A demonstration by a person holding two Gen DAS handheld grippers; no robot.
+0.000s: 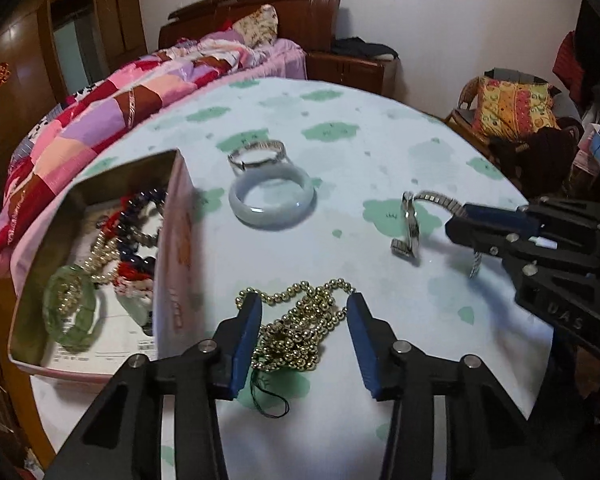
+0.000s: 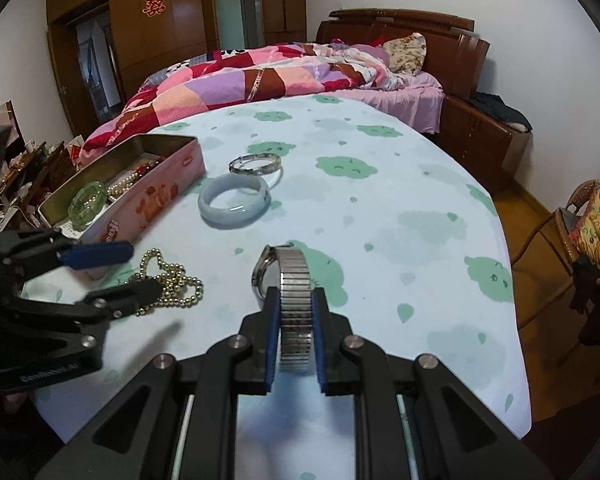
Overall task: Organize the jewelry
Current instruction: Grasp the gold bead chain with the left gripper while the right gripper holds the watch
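Note:
A pink tin box (image 1: 176, 264) at the left holds bead strings and a green bangle (image 1: 70, 306); the box also shows in the right wrist view (image 2: 156, 196). My left gripper (image 1: 304, 304) is open, its fingers on either side of a gold bead necklace (image 1: 300, 332) lying on the cloth; the necklace also shows in the right wrist view (image 2: 172, 276). My right gripper (image 2: 296, 300) is shut on the metal band of a silver watch (image 2: 296, 280), also visible in the left wrist view (image 1: 410, 220). A pale jade bangle (image 1: 272, 198) and a silver bangle (image 1: 258, 154) lie beyond.
The table (image 1: 380, 152) carries a light cloth with green cloud prints; its rounded edge (image 2: 512, 280) drops off at the right. A bed with a patchwork quilt (image 2: 260, 76) stands behind. A chair with a cushion (image 1: 512, 108) stands at the right.

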